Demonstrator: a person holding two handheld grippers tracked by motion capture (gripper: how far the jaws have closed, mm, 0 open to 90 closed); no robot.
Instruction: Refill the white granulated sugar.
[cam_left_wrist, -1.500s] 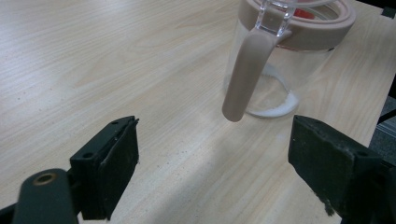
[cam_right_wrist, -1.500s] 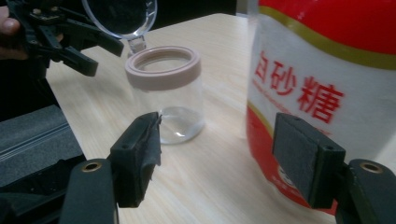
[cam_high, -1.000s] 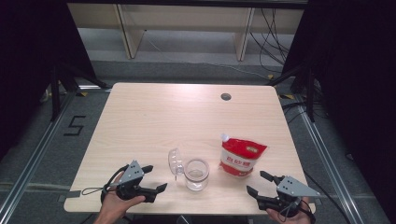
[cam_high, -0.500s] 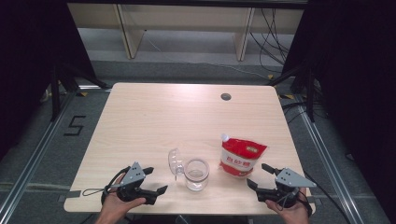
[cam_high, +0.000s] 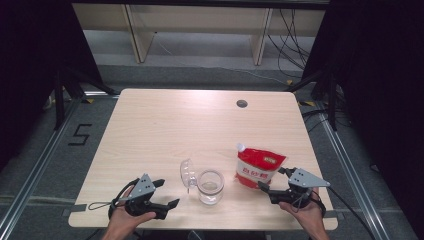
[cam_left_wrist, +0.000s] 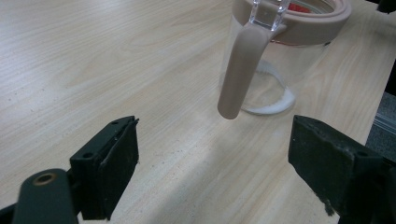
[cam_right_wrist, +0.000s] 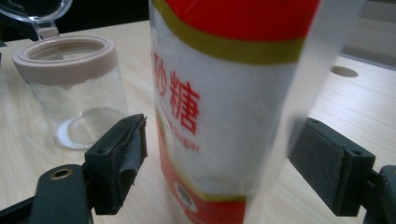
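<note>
Red sugar pouch (cam_right_wrist: 219, 112) stands between the wide-open right hand-held gripper (cam_right_wrist: 219, 163), untouched.

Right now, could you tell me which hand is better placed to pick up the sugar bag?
The right. Its gripper is open, jaws either side of the bag, which is close in front. The left gripper faces the jar instead.

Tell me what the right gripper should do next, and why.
Probably shut on the sugar bag. The right gripper is open with one jaw on either side of the upright bag, and the jar beside it stands open.
</note>
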